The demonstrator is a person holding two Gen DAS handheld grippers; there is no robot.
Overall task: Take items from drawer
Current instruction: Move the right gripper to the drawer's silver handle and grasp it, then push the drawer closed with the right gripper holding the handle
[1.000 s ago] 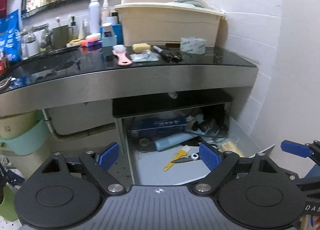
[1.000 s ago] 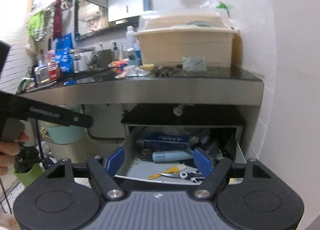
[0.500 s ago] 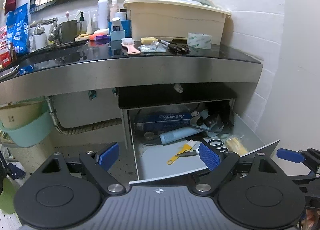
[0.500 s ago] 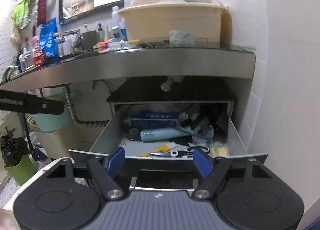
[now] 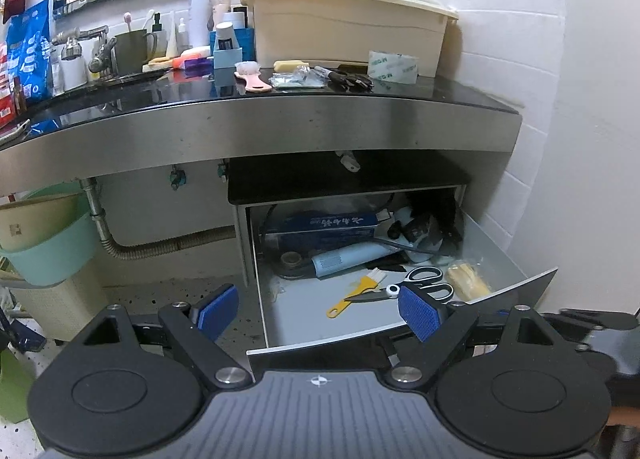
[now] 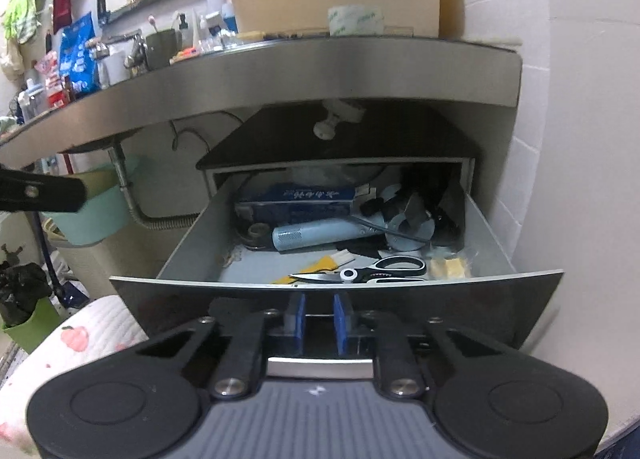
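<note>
The grey metal drawer (image 6: 486, 227) with a dark glossy front stands pulled out under the steel-edged black counter (image 5: 280, 127). The right gripper (image 6: 319, 323) sits at the drawer front, its blue pads narrowed around the silver handle (image 6: 320, 366); whether they actually pinch it I cannot tell. The left gripper (image 5: 318, 309) hovers spread wide, holding nothing, before the drawer's left front corner. Inside, black-and-white-handled scissors (image 6: 376, 272) lie along the front edge, a yellow-handled brush (image 5: 354, 291) to their left, a pale blue tube (image 6: 316, 234) behind, and a blue printed box (image 5: 320, 225) at the back.
</note>
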